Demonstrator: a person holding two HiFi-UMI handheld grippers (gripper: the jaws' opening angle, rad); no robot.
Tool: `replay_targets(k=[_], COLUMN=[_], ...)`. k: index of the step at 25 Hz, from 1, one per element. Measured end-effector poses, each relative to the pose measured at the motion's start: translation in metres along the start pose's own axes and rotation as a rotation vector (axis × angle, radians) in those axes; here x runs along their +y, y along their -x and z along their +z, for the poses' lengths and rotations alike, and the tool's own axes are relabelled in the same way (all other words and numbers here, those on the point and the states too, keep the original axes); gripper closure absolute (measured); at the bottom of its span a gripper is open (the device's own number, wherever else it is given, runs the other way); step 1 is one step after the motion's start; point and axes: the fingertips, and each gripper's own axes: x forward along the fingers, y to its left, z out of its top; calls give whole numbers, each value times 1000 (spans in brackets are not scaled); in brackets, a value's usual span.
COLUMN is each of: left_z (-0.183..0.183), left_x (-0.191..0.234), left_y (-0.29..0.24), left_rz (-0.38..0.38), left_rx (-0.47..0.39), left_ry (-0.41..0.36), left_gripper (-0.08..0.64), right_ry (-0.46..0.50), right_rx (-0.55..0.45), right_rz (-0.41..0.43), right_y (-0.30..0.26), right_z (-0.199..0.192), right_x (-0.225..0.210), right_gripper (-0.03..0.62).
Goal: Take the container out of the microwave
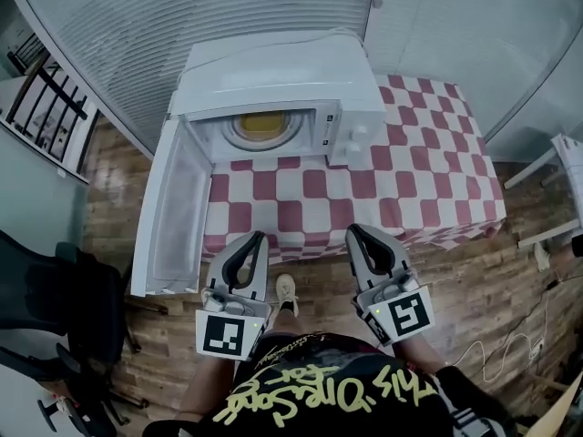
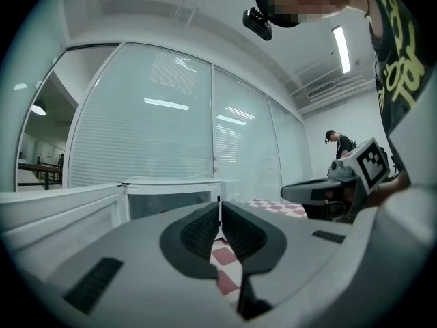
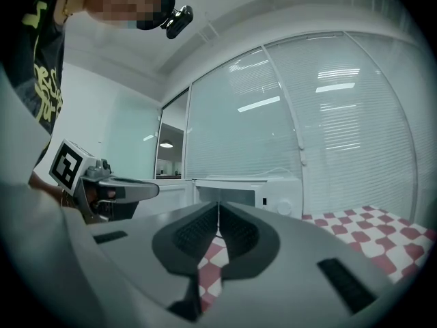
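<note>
A white microwave (image 1: 273, 76) stands at the back of a table with a red-and-white checked cloth (image 1: 364, 189). Its door (image 1: 168, 208) hangs wide open toward the left. Inside the cavity a yellowish container (image 1: 262, 127) sits on the turntable. My left gripper (image 1: 256, 239) and right gripper (image 1: 353, 235) are both shut and empty, held level side by side at the table's near edge, pointing at the microwave. In the left gripper view the left gripper (image 2: 219, 203) faces the open cavity (image 2: 171, 202); in the right gripper view the right gripper (image 3: 218, 207) faces the microwave (image 3: 239, 193).
The open door juts out past the table's left front corner. A black chair (image 1: 55, 308) stands at the left on the wooden floor. Glass walls with blinds (image 1: 182, 16) stand behind the table. A white stand (image 1: 560, 189) is at the right. Another person (image 2: 339, 144) stands far off.
</note>
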Motion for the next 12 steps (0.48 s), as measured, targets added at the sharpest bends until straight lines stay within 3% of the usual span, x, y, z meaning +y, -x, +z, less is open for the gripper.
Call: replay_targets(k=[3, 7, 12], left_z=[0, 2, 2], left_x=[12, 29, 47], left_y=[-12, -29, -48], left_rz=[0, -4, -18], left_rx=[4, 5, 4], left_ry=[3, 14, 20], left_gripper=[545, 545, 545], right_ry=[-3, 3, -4], right_rx=[66, -25, -21], right_rz=[-6, -4, -13], right_y=[-11, -36, -60], right_z=[-9, 8, 8], right_x=[-4, -5, -6], right_gripper=[581, 581, 581])
